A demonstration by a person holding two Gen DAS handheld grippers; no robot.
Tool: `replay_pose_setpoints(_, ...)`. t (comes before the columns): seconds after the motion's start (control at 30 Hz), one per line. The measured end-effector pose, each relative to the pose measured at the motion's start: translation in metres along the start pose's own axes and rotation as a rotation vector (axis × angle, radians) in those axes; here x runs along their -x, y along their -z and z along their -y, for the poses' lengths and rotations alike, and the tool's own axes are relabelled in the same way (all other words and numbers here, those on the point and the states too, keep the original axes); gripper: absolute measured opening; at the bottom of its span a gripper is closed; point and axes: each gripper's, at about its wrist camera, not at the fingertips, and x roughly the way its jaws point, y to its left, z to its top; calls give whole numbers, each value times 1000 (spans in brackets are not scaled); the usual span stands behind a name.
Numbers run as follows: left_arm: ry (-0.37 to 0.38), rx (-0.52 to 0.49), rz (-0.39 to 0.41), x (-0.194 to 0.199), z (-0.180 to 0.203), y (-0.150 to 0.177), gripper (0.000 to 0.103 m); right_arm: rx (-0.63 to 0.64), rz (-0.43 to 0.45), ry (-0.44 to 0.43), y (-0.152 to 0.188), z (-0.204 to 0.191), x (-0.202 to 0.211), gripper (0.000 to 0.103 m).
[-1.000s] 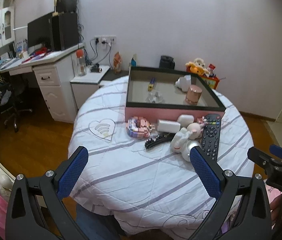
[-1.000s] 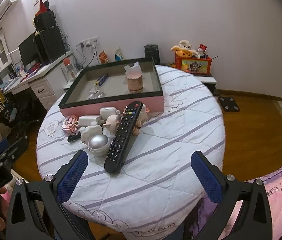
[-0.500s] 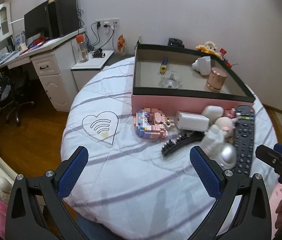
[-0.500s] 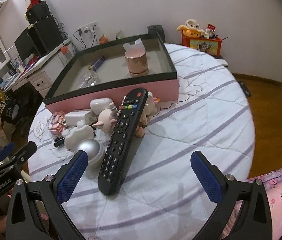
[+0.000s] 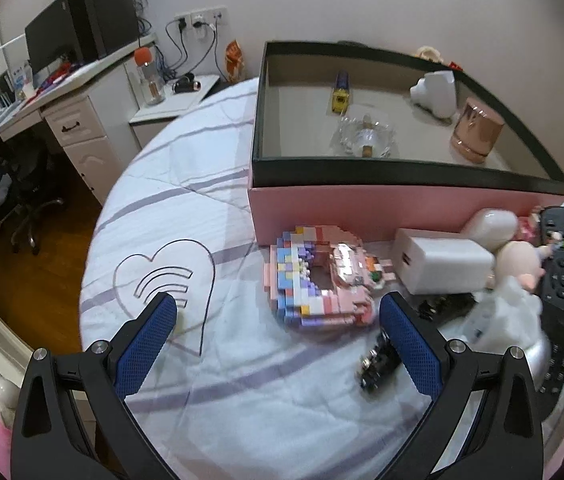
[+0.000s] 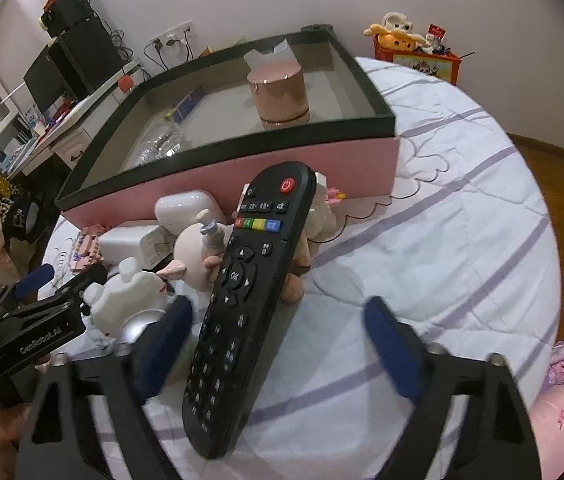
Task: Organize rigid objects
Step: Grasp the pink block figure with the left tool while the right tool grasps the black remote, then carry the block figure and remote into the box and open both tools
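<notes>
We hold our left gripper [image 5: 277, 320] low over the quilted white bedspread [image 5: 209, 208], its blue, cross-hatched pads spread wide with nothing between them. Just ahead of it lies a pastel block-built toy [image 5: 318, 276], knobbly and stepped at its edges, in pinks, blues and yellows. Beside that sits a smooth white charger block [image 5: 442, 266], boxy with rounded corners, and a black toothed hair clip [image 5: 378, 360] lies just beside the right pad. A stitched heart outline [image 5: 161, 264] marks the cloth near our left pad.

Our right gripper [image 6: 277, 328] is also wide open and grips nothing. The black remote control [image 6: 245, 296] lies between its pads, long and slightly curved, matte plastic with rubbery buttons, a red power key at the far end and a row of coloured keys below it. Its far end rests propped on the pile of small toys; the near end reaches the bedspread. To its left we see a glossy pink pig figurine [image 6: 197, 252], a white moulded figure on a silvery dome [image 6: 133, 300], and a rounded white earbud case [image 6: 185, 210].

Behind this cluster stands the shallow pink box [image 5: 402, 208] with a black rim. Inside it are a shiny rose-gold cylinder [image 5: 476, 134], a white cat-eared piece [image 5: 434, 94], a clear faceted glass dish [image 5: 364, 140] and a small blue and yellow toy vehicle [image 5: 340, 92].
</notes>
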Motion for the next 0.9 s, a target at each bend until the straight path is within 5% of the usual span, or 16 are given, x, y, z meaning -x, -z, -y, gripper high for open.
replay_pose_setpoints(0.07, 14, -4, -9, -7, 0, -3, 102, 3, -3, -8, 0, -1, -3, 74)
replay_pose_setpoints(0.2, 38, -6, -2, -13, 0, -5, 100, 29, -11, -53, 0, -7, -1, 49)
replay_pose_setpoints(0.3, 71, 3, 4, -13, -2, -8, 90, 29, -9, -55, 3, -7, 1, 38)
replay_pose_setpoints(0.4, 90, 4, 20, -9, -3, -7, 64, 25, -5, -70, 6, -5, 5, 20)
replay_pose_setpoints(0.9, 135, 40, 48, 23, -15, 13, 63, 2, 23, -127, 13, 4, 30, 16)
